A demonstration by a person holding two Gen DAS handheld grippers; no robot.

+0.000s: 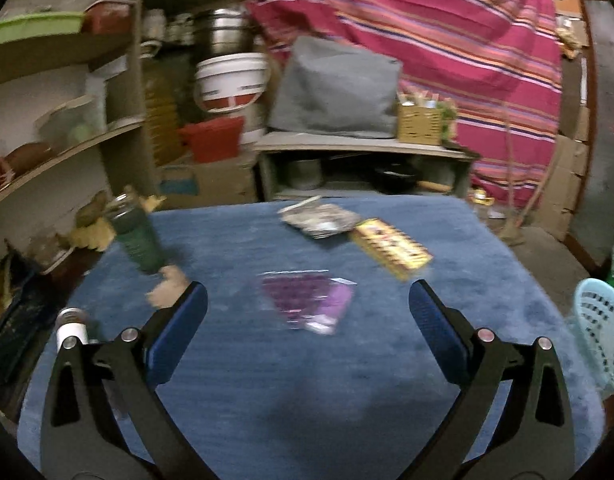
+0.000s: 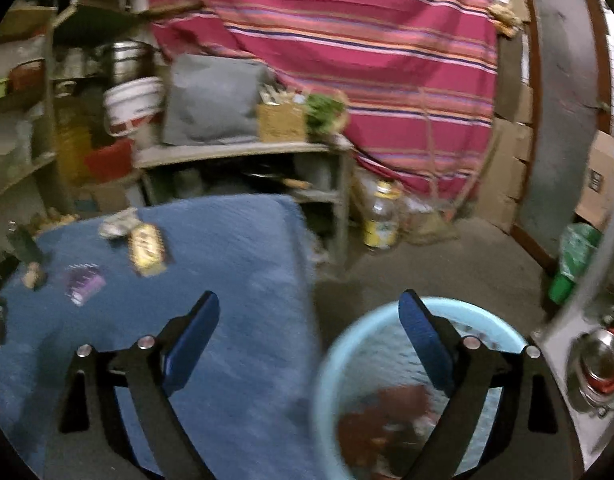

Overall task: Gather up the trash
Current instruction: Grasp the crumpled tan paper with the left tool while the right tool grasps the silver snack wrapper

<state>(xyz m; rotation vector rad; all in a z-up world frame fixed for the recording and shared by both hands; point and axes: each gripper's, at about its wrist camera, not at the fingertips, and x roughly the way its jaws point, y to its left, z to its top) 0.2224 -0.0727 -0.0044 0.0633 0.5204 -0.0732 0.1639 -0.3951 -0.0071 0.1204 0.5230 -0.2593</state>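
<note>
A blue-covered table (image 1: 267, 380) carries trash: a purple wrapper (image 1: 307, 300), a yellow packet (image 1: 391, 248), a silvery crumpled wrapper (image 1: 319, 218), a tan crumpled scrap (image 1: 169, 284) and a green bottle (image 1: 137, 236). My left gripper (image 1: 308, 300) hangs open above the table, with the purple wrapper seen between its fingers but apart from them. My right gripper (image 2: 309, 312) is open over the table's right edge and a light blue basket (image 2: 339, 360) on the floor. Brownish trash (image 2: 383, 416) lies in that basket. The right wrist view also shows the purple wrapper (image 2: 83, 284) and yellow packet (image 2: 147, 248).
Cluttered shelves (image 1: 67, 140) stand at the left. A low shelf with a grey bag (image 1: 335, 88) is behind the table, under a striped pink cloth (image 1: 447, 40). A white-capped bottle (image 1: 71, 328) lies at the table's left. On the floor are a yellow-labelled bottle (image 2: 381, 216) and a green bag (image 2: 575, 252).
</note>
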